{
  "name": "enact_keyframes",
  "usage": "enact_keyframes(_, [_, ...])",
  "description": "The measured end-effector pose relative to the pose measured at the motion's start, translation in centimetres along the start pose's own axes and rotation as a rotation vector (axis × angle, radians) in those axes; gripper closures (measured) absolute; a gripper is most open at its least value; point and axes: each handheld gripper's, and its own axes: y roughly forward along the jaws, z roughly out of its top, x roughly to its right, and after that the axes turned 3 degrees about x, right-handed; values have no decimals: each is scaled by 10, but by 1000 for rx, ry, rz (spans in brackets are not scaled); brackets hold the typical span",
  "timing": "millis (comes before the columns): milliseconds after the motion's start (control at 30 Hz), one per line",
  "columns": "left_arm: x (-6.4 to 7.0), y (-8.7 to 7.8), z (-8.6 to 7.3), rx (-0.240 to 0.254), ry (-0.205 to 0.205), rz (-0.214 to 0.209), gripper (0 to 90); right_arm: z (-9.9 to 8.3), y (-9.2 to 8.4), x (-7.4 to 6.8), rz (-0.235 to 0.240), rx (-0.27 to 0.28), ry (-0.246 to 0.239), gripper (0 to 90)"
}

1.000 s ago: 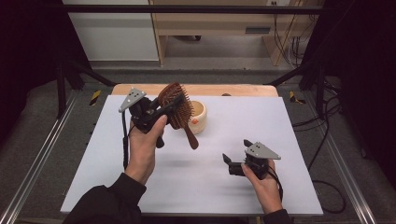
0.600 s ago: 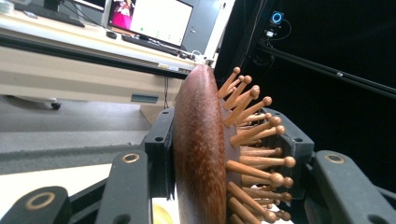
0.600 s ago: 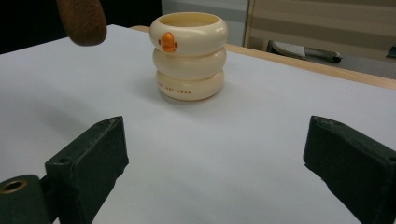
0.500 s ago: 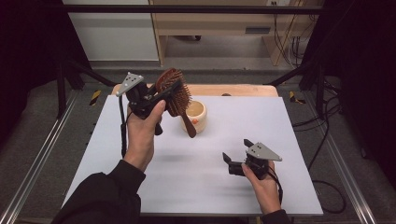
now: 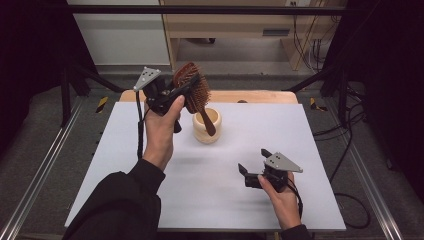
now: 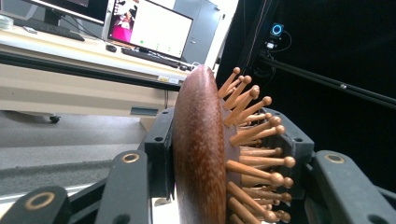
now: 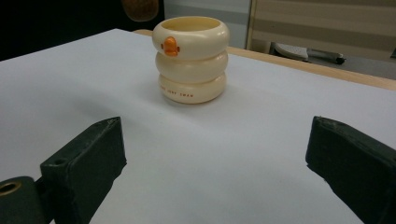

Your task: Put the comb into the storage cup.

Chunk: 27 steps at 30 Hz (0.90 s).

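Looking down from the high view, the left gripper [image 5: 175, 97] clamps the dark oval wooden hairbrush [image 5: 194, 91] by its head, handle dipping toward the cream ringed plastic cup [image 5: 207, 125] on the white desk [image 5: 210, 170]. The brush looks light, rigid and smooth-backed, so it could pivot.

Left gripper view: fingers [image 6: 161, 140] press back and bristles.

Right gripper view: fingers [image 7: 88, 154] gape wide, empty.

One hairbrush [image 5: 192, 89], one cup [image 5: 207, 125].
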Motion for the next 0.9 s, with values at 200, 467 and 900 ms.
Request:
enact_keyframes(200, [-4,7,-2,13,3,11,501,0,0,1,2,3,3,45])
enact_keyframes(467, [-13,8,2,31,1,34,501,0,-1,0,8,9,2,42])
enact_keyframes(900, [-22,19,3,48,19,46,501,1,-1,0,11,18,-2,38])
